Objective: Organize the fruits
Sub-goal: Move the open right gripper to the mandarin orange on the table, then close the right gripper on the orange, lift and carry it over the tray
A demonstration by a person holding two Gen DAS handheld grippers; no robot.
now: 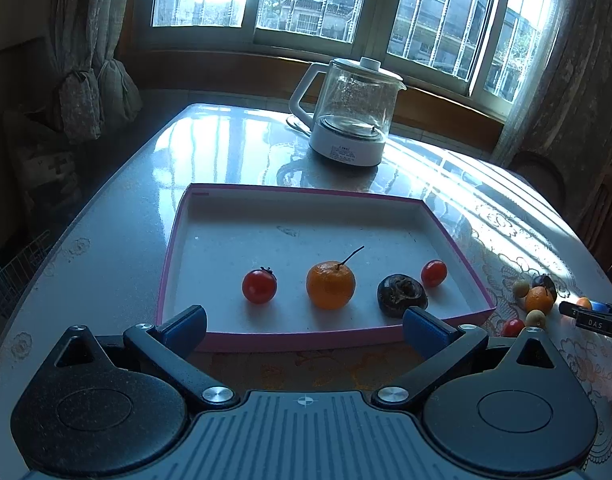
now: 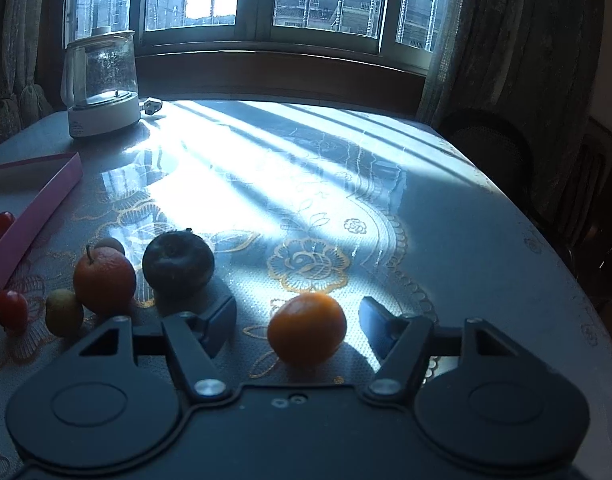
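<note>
A pink-rimmed white tray (image 1: 289, 190) holds a red tomato (image 1: 259, 286), an orange with a stem (image 1: 330, 285), a dark wrinkled fruit (image 1: 402, 294) and a second tomato (image 1: 434, 273). My left gripper (image 1: 303, 326) is open and empty at the tray's near edge. My right gripper (image 2: 295, 326) is open with a small orange (image 2: 307, 329) lying on the table between its fingers, apart from both. To its left lie a dark fruit (image 2: 177, 263), an orange (image 2: 104, 280), a yellow-green fruit (image 2: 64, 312) and a tomato (image 2: 11, 310).
A glass kettle on a white base (image 1: 348, 114) stands at the back of the table, also in the right wrist view (image 2: 101, 84), with its plug (image 2: 151, 106) beside it. The tray's pink corner (image 2: 37, 210) lies left of the loose fruit. A dark chair (image 2: 490, 152) stands at the right.
</note>
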